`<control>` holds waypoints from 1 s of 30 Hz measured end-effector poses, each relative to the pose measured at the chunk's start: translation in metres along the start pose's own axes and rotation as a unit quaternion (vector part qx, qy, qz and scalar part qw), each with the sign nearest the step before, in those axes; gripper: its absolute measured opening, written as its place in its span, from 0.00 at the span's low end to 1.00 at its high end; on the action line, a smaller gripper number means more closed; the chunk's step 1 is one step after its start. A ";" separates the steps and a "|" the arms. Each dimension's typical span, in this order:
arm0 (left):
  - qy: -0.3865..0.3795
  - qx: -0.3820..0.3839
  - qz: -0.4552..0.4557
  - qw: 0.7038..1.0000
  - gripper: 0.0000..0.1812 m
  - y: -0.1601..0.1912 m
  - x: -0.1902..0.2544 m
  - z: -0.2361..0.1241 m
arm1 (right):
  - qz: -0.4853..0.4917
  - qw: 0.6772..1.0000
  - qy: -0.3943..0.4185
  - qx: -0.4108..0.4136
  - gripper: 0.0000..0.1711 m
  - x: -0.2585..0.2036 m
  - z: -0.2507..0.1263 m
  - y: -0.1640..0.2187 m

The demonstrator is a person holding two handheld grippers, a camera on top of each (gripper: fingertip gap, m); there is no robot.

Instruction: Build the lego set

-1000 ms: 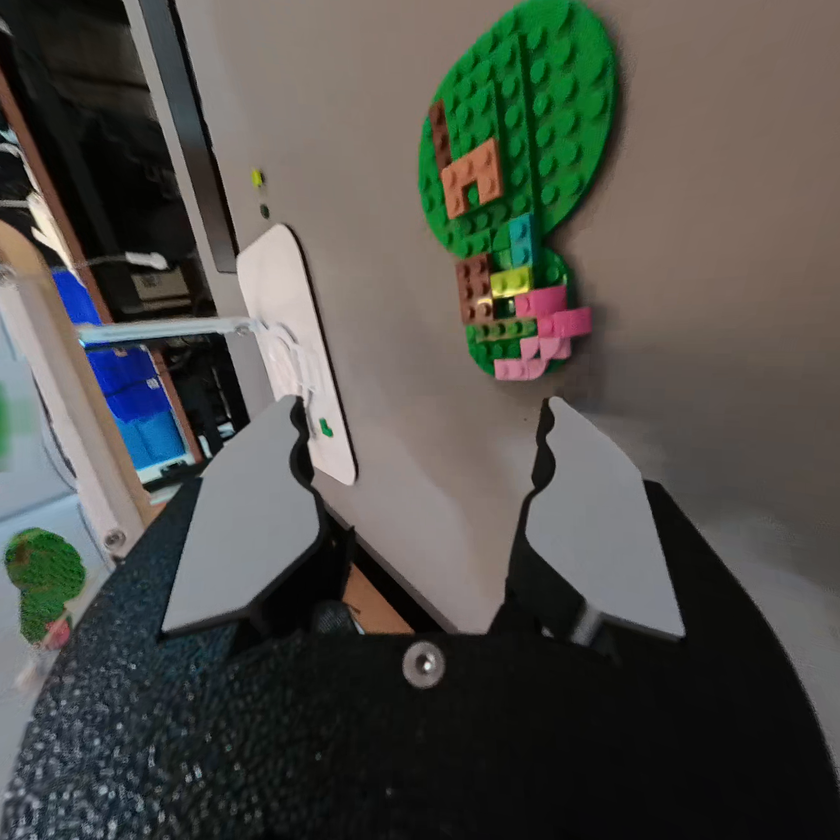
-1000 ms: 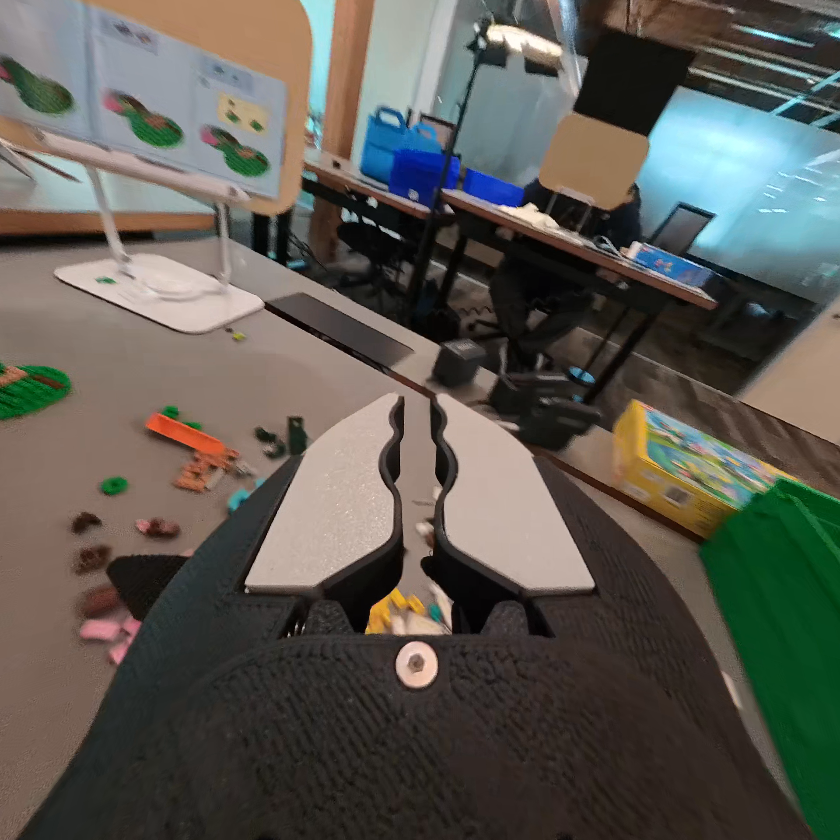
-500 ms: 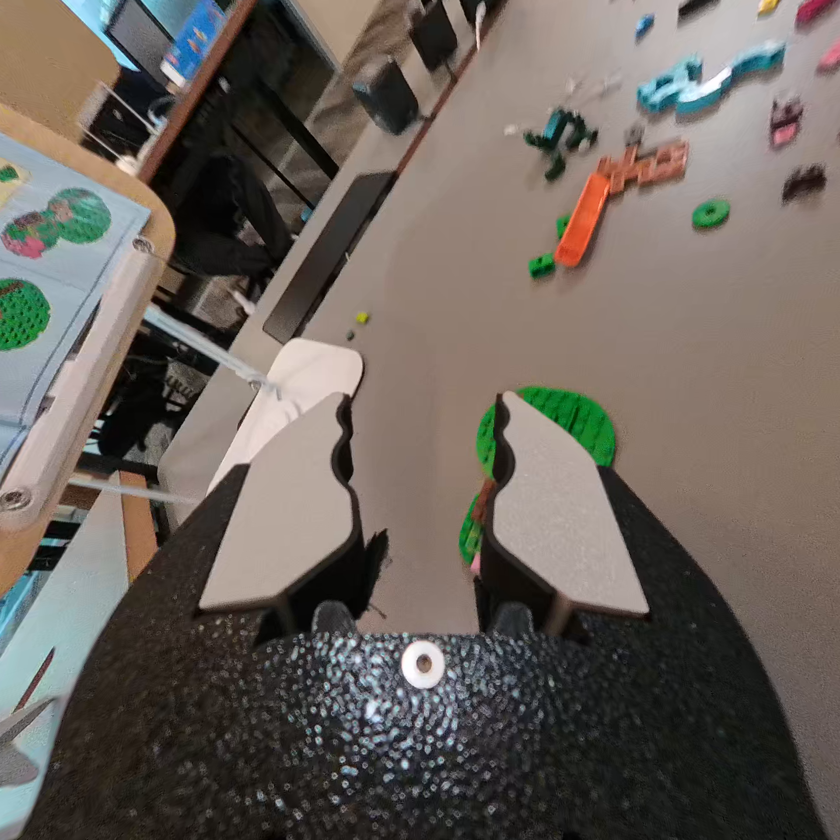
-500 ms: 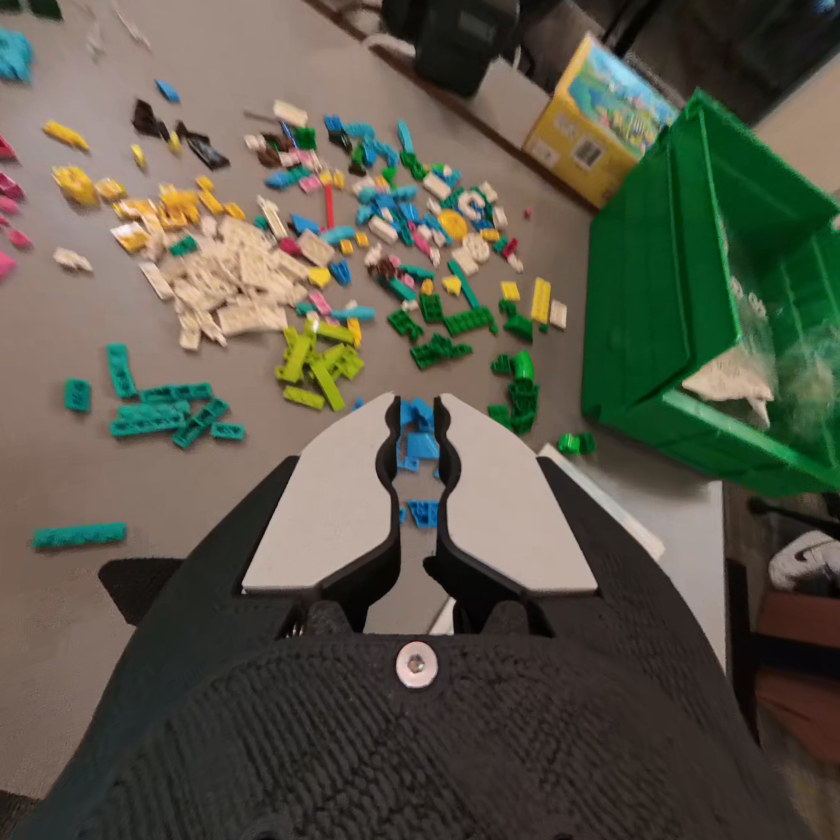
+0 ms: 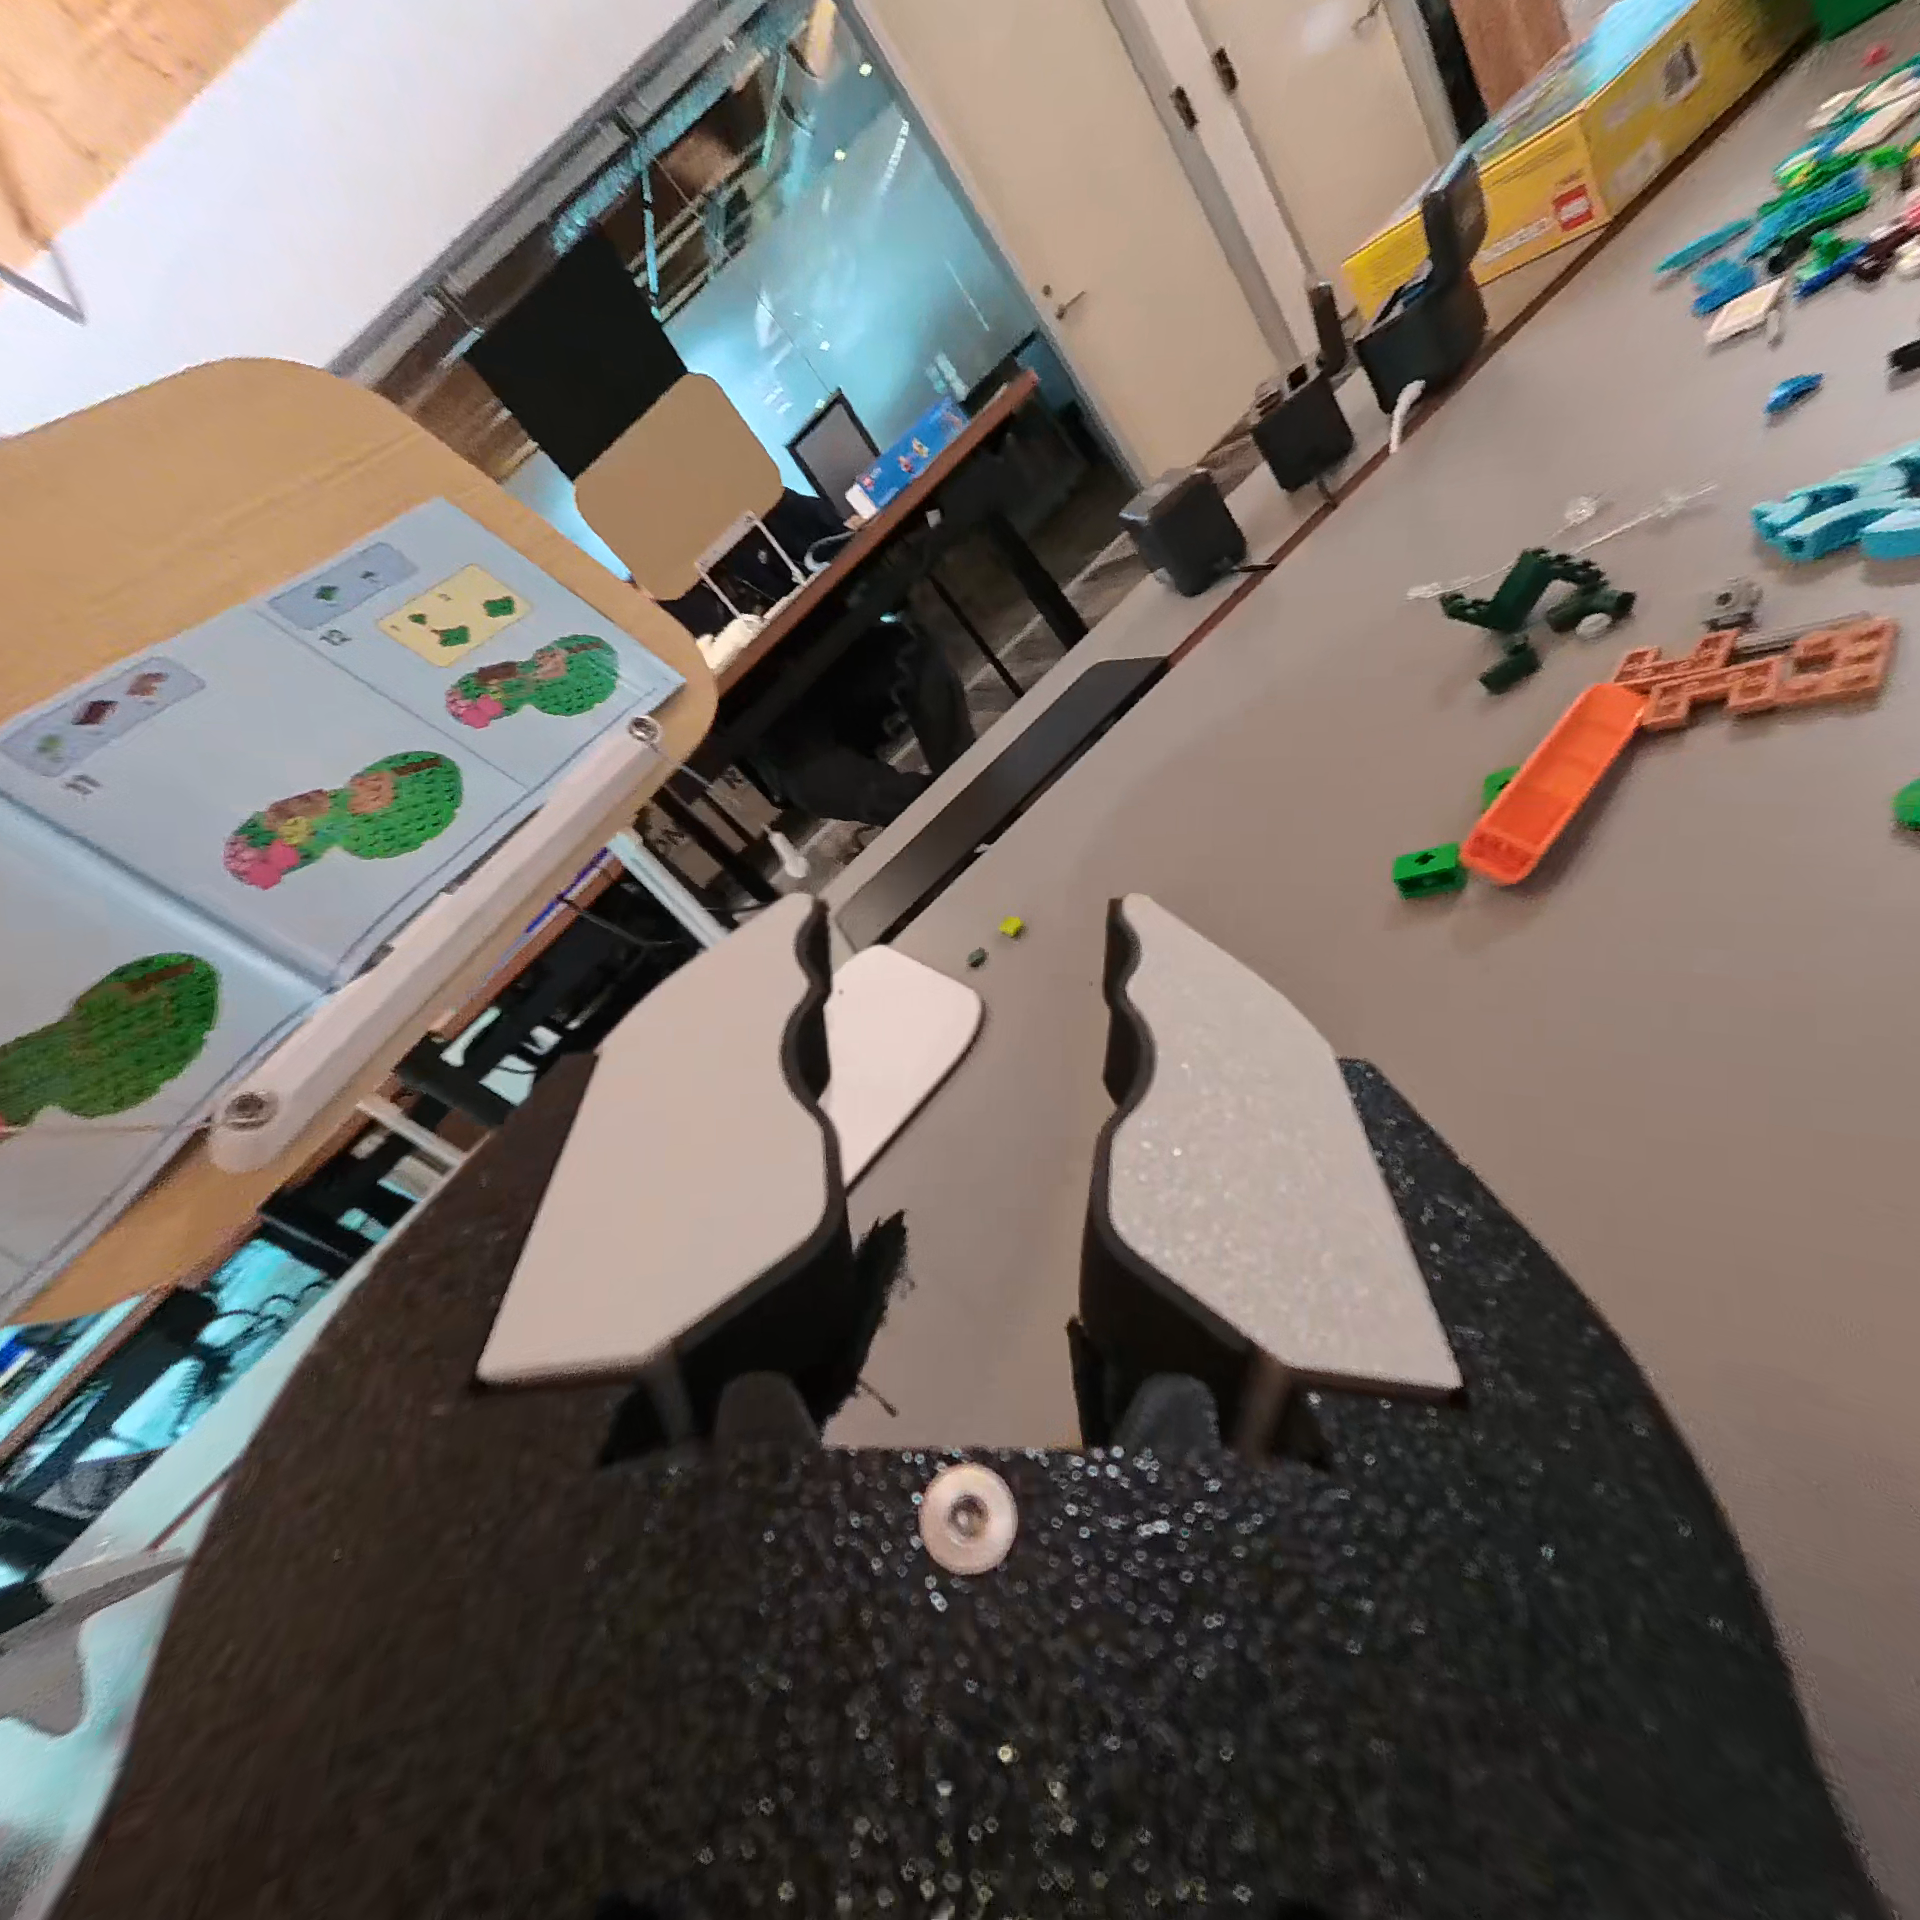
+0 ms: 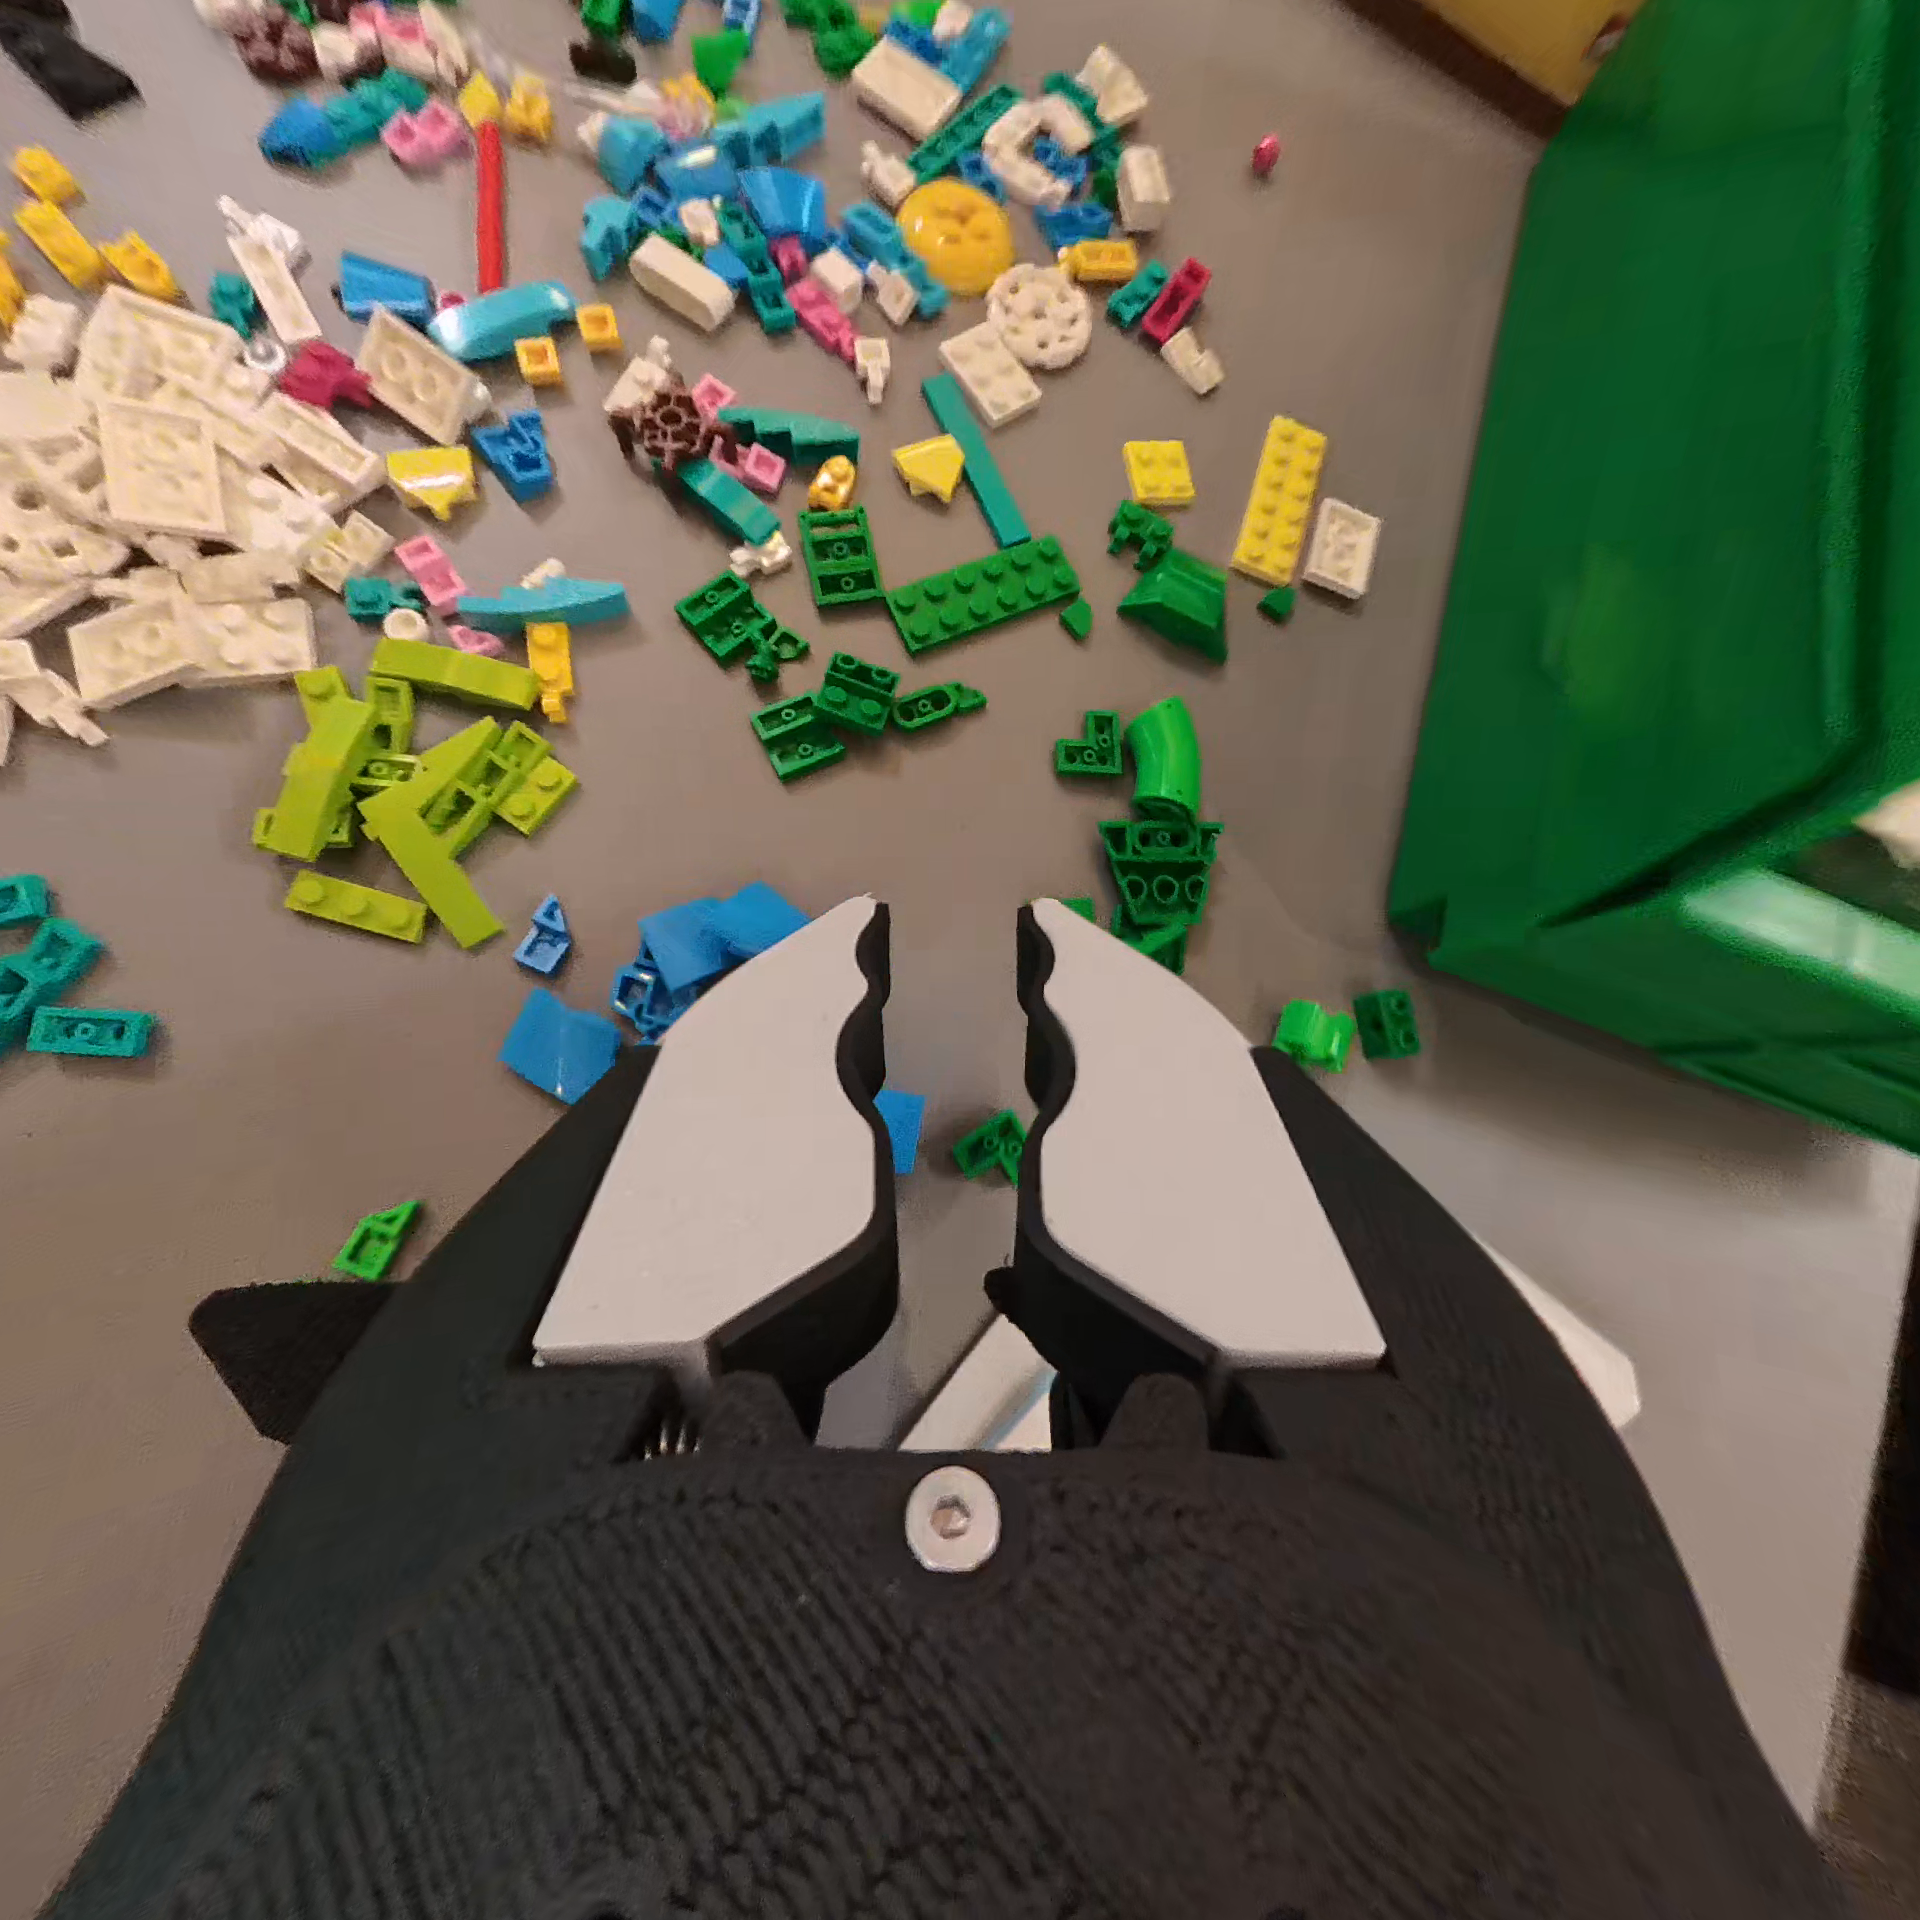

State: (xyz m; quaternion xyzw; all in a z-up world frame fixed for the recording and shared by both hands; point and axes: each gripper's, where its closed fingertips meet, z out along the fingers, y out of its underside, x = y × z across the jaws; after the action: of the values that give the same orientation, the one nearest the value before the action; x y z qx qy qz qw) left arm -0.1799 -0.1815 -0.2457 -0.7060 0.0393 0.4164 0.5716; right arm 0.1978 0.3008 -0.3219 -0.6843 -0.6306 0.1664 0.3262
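My left gripper is open and empty. It is held over the grey table and points at the white stand base of the instruction booklet. The green build is not in view. My right gripper is partly open and empty, and it hovers above a pile of loose bricks. Just ahead of its fingertips lie blue pieces on the left and dark green pieces on the right. A small green brick shows between its fingers. A long green plate lies farther ahead.
A green bin stands close on the right. Lime pieces and white plates lie on the left. In the left wrist view an orange piece, a dark green plant piece and a yellow box are on the table. Across from one pair of fingers to the other is roughly 60 cm. My right tips are roughly 9 cm from the long green plate.
The left wrist view has swung up off the green build to the booklet and far table. My right gripper has come lower over the brick pile and its jaws have widened slightly.
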 end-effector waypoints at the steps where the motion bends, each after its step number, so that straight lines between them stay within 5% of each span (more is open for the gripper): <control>1: -0.009 0.003 0.002 1.000 0.26 0.000 -0.003 -0.002 | -0.008 1.000 -0.017 -0.014 0.13 -0.002 0.006 0.000; 13: -0.012 0.007 0.005 1.000 0.24 0.006 -0.004 -0.003 | -0.066 0.986 -0.120 -0.090 0.14 -0.025 0.040 -0.003; 30: 0.029 0.017 0.021 0.999 0.24 0.012 0.023 0.003 | 0.007 0.996 0.000 -0.094 0.12 0.044 0.006 0.025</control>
State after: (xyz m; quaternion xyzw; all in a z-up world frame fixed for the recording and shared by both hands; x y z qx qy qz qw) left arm -0.1728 -0.1737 -0.2701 -0.7069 0.0780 0.4064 0.5736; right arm 0.2191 0.3452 -0.3348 -0.7160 -0.6389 0.1091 0.2594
